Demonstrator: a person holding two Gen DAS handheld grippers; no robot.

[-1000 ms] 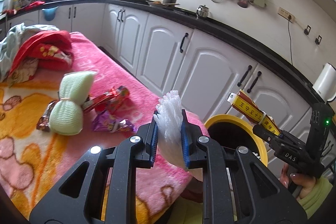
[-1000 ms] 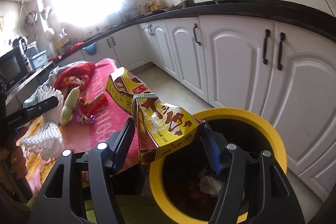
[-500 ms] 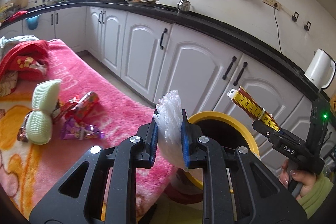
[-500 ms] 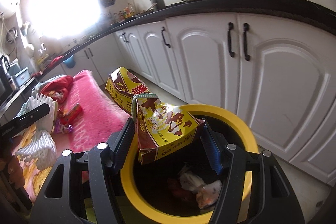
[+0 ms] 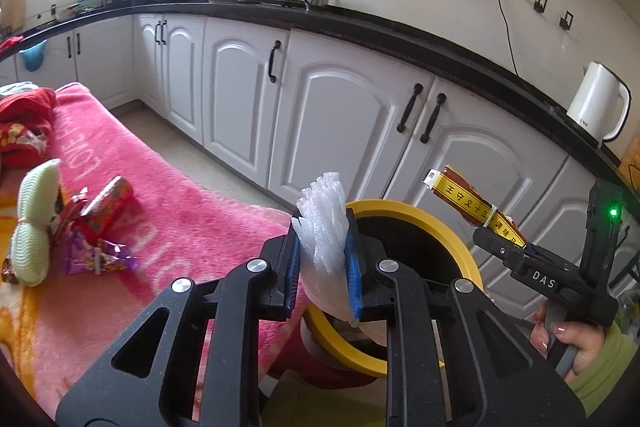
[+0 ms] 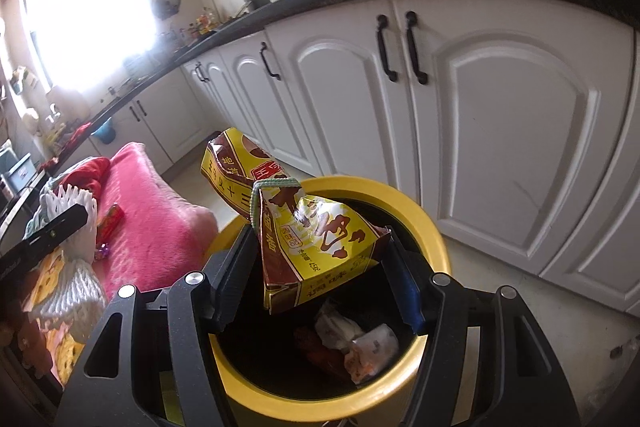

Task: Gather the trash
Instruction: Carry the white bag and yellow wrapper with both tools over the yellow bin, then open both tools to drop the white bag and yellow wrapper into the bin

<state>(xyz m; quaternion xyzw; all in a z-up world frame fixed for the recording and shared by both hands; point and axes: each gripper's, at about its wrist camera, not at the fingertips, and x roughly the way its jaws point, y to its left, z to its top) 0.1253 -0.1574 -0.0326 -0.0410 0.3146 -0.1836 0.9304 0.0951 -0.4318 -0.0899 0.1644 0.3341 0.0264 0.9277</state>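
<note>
disposal step: right gripper (image 6: 316,263) pinches yellow packet (image 6: 316,239) over yellow bin (image 6: 436,239); left gripper (image 5: 322,263) clamps foam net (image 5: 322,227) at bin's nine o'clock. next, release both.

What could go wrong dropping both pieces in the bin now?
1. The packet in the right gripper is wide and stiff; it hangs over the bin's opening, but on release it might catch on the rim.
2. The foam net in the left gripper sits near the rim next to the pink blanket; being light, it may land outside.
3. The two grippers are close together over the bin and could bump.
</note>
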